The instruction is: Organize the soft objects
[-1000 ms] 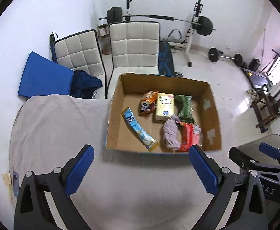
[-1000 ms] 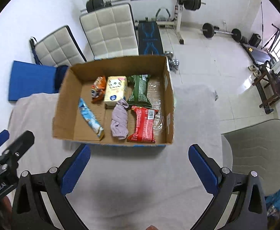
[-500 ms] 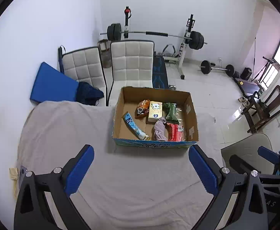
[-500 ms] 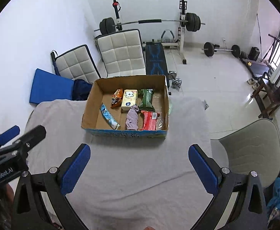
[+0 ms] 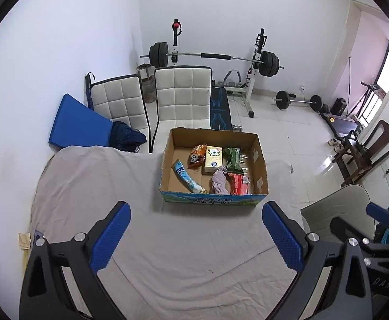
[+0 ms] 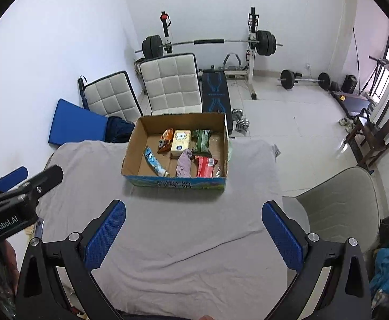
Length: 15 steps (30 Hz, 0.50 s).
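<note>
Both my tongs are released and hang above the grey cloth, with the soft things all in the cardboard box.

My left gripper (image 5: 195, 230) has its jaws wide apart with nothing between them, and my right gripper (image 6: 193, 229) is the same, both held over the table cloth (image 5: 93, 186) and well apart from the cardboard box (image 5: 214, 200). Inside the box, from left to right, I see a long blue packet (image 5: 187, 180) lying diagonal, an orange snack bag (image 5: 197, 156), a yellow tissue pack (image 5: 213, 158), a pale purple cloth (image 5: 219, 181) bunched just in front of it, a green packet (image 5: 233, 158) and a red packet (image 5: 239, 184) touching the cloth. Two white padded chairs (image 5: 183, 96) stand behind the table.
</note>
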### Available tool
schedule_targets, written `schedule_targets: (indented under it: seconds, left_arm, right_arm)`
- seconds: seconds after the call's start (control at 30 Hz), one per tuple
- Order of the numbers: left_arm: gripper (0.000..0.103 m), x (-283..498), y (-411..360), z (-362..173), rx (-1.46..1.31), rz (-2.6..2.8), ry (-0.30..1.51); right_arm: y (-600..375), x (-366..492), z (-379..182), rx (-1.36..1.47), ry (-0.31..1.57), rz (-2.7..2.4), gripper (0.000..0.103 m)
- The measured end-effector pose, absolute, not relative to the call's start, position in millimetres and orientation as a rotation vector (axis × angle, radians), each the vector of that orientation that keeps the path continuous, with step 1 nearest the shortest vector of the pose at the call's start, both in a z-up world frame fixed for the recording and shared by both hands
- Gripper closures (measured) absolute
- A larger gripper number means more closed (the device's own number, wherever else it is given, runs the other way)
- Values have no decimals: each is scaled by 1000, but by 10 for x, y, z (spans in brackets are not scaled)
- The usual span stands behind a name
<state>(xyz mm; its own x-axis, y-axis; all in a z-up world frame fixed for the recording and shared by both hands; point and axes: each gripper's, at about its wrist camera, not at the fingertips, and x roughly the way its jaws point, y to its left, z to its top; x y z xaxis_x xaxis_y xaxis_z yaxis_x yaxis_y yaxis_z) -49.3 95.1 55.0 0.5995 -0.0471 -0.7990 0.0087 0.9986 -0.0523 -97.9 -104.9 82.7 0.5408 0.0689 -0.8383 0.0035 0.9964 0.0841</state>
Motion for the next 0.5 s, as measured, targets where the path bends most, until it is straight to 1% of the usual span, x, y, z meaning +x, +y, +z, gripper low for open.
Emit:
schedule_targets:
  seconds: [0.17, 0.5]
  left_arm:
    - [2, -493, 907, 556, -13, -12, 909]
    - [0, -383, 892, 496, -13, 12, 897]
  right_arm:
    - [-1117, -922, 911, 76, 972, 12, 0]
    - [-1173, -664, 839, 84, 963, -6, 0]
